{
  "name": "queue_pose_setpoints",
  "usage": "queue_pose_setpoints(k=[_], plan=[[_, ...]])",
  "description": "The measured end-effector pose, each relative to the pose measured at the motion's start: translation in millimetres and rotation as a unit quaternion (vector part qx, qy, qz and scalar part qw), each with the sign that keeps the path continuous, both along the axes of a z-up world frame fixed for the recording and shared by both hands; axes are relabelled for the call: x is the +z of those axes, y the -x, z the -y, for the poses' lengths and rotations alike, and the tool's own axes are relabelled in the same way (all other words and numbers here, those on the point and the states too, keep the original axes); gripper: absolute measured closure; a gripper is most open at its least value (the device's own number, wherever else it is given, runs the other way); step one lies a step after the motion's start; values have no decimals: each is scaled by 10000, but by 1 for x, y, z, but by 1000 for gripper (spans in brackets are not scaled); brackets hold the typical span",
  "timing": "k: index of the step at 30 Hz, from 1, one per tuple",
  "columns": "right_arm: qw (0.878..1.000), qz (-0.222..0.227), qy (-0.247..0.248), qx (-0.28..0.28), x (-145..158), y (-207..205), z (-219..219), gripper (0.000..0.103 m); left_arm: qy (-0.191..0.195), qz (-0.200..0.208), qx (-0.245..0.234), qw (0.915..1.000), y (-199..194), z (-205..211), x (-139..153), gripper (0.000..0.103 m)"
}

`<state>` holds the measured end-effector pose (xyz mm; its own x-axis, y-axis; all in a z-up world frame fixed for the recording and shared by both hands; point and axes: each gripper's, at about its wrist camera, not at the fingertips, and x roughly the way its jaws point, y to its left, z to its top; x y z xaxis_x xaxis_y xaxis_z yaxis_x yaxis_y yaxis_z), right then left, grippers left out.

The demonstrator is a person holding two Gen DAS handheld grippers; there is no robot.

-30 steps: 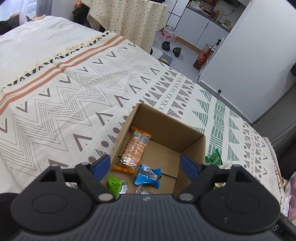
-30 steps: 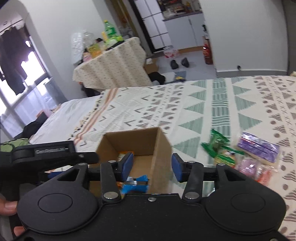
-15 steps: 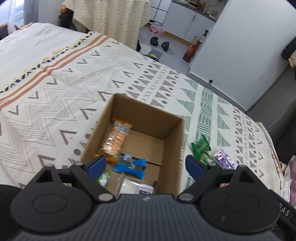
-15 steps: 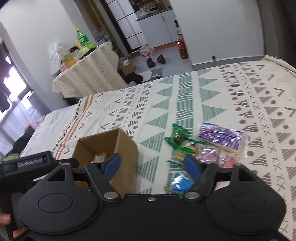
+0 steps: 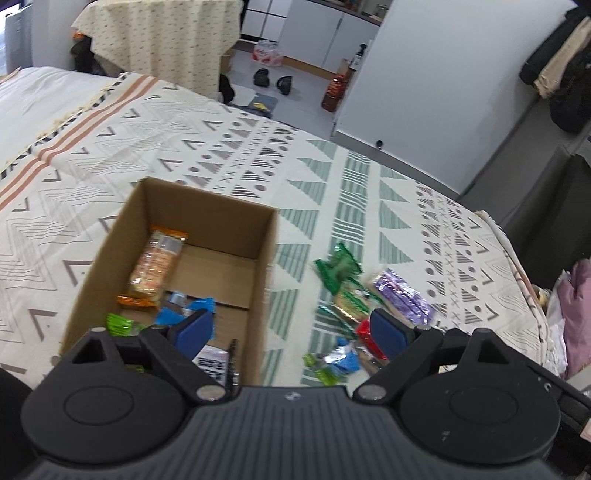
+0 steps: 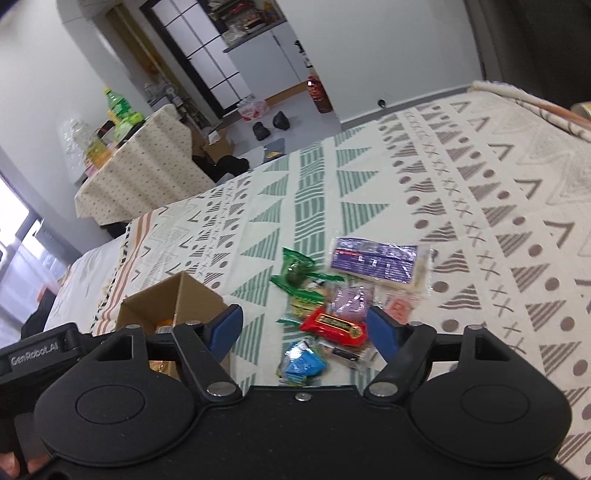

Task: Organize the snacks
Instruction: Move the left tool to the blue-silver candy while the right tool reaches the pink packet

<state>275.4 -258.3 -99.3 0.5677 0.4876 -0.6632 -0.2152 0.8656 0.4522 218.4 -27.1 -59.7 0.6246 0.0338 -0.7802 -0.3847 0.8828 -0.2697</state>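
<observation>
An open cardboard box [image 5: 258,236] [image 6: 192,299] sits on the patterned bedspread and holds an orange cracker pack [image 5: 155,266], a blue packet [image 5: 195,306] and a green one [image 5: 118,323]. To its right lies a loose pile: a green wrapper [image 5: 336,266] [image 6: 295,273], a purple pack [image 5: 400,295] [image 6: 373,260], a red bar [image 6: 332,326] and a blue packet [image 6: 303,363] [image 5: 343,360]. My left gripper [image 5: 291,328] is open and empty above the box's right wall. My right gripper [image 6: 304,328] is open and empty, straddling the pile.
The bedspread [image 5: 92,155] stretches far to the left and back. A cloth-covered table [image 5: 159,33] [image 6: 144,173] with bottles stands past the bed. Shoes and a red bottle [image 5: 332,88] are on the floor by a white wall. Clothes hang at right.
Both grippers have swung to the right, away from the box and over the snack pile. The right gripper's jaws have widened. Nothing was picked up.
</observation>
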Motion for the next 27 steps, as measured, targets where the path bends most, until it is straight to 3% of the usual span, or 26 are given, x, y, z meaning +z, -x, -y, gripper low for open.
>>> queue_pose_setpoints(k=[19, 27], plan=[[9979, -360, -320, -427, -24, -14, 41, 35, 34, -126, -386, 9992, -28, 54, -23, 20], [9968, -530, -313, -508, -35, -20, 45, 38, 188, -414, -363, 9983, -39, 61, -49, 34]])
